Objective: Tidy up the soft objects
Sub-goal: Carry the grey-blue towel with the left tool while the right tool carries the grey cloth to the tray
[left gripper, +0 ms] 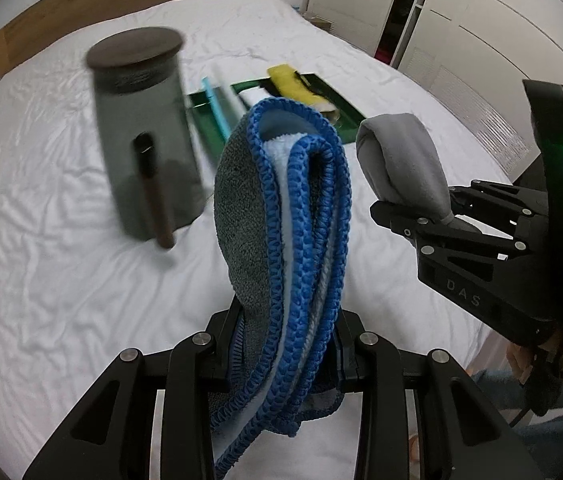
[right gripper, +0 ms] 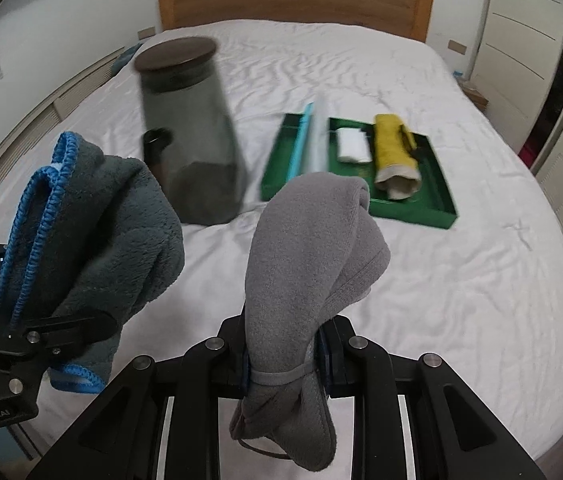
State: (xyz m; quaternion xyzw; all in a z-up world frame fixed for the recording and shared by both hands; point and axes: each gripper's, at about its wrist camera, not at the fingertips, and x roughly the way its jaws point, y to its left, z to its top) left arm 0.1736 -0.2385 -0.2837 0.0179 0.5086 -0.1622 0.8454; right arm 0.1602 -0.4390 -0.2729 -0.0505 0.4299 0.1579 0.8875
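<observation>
Right now your left gripper pinches the blue-edged towel and your right gripper clamps the grey cloth; the green tray lies ahead on the bed, nearer your right, long axis running away from you

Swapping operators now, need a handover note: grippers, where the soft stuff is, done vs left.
Left gripper: shut on the blue-edged grey towel, held up off the bed.
Right gripper: shut on the plain grey cloth, also in the air.
Green tray on the bed already holds a yellow rolled cloth and a white folded cloth.
A dark lidded jar stands left of the tray.
Done: two cloths in the tray.
Left: probably place both held cloths; the destination is not shown.
</observation>
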